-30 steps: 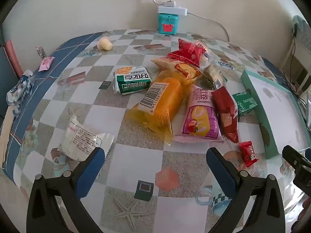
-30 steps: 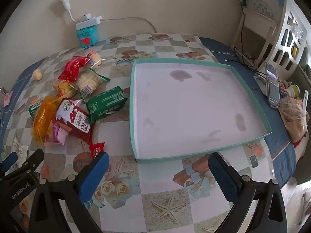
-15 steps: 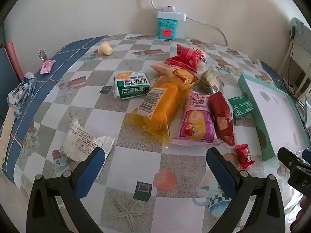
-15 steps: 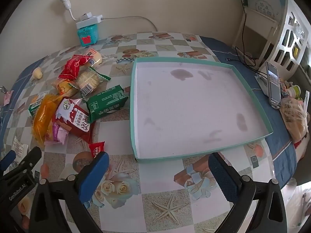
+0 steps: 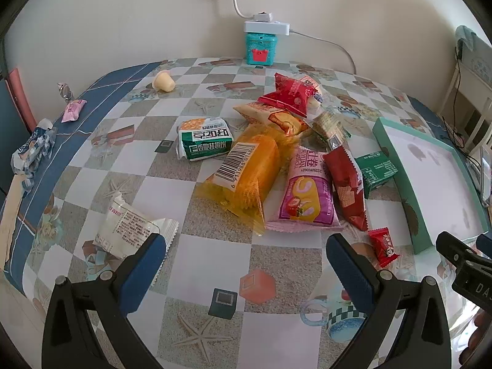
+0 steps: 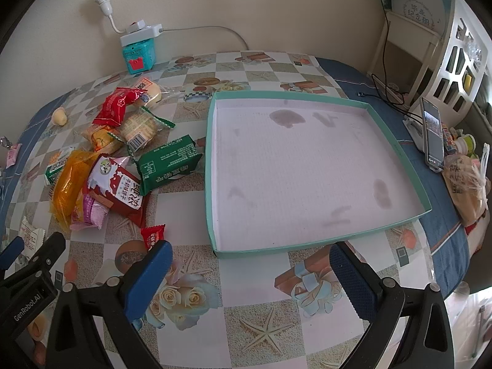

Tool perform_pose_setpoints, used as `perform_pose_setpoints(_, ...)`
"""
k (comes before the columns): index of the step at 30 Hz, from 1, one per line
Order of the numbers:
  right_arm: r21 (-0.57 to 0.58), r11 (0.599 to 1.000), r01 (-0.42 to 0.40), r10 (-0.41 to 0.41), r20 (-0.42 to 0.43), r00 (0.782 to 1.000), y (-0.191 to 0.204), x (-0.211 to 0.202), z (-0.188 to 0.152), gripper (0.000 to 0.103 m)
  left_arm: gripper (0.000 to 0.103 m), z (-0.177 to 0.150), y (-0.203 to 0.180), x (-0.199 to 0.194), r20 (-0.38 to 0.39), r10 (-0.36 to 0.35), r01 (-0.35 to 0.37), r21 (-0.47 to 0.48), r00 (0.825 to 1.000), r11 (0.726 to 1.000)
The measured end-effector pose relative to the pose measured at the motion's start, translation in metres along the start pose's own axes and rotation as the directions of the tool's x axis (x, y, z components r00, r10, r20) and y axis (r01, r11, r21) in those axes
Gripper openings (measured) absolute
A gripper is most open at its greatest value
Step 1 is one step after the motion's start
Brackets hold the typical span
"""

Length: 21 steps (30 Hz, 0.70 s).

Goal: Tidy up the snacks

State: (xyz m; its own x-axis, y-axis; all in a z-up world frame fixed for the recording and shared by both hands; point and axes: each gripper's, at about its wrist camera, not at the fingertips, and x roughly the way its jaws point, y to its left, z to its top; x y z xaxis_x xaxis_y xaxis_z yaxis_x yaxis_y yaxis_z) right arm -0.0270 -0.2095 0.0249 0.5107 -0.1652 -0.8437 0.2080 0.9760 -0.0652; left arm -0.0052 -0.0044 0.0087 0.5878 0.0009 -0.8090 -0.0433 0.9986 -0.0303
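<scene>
**Still, crinkly packets heaped beside a shallow tray**

Glossy foil and plastic snack packets (image 5: 276, 166) lay piled on the checkered surface (image 5: 286, 332), left of a rectangular teal-rimmed tray (image 6: 307, 172). Left gripper (image 5: 243, 264) and right gripper (image 6: 249, 267) hovered, jaws spread, holding nothing. Lower packets were partly covered.

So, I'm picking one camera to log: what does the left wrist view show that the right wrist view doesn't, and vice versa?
Only the left wrist view shows the crumpled blue and white wrapper at the table's far left edge. Only the right wrist view shows the whole teal tray, empty, and the phone propped beside it. Both show the orange packet, small red candy and teal box, with each gripper open.
</scene>
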Motion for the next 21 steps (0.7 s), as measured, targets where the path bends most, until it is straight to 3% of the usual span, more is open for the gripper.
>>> perform_pose_setpoints(21,0.001,1.0,0.001,-0.001,0.002,1.0,-0.0001,-0.0001,0.0004,0.103,0.103,-0.0001,-0.0011,-0.0007,0.003,-0.006,0.006,0.009,1.0,1.0)
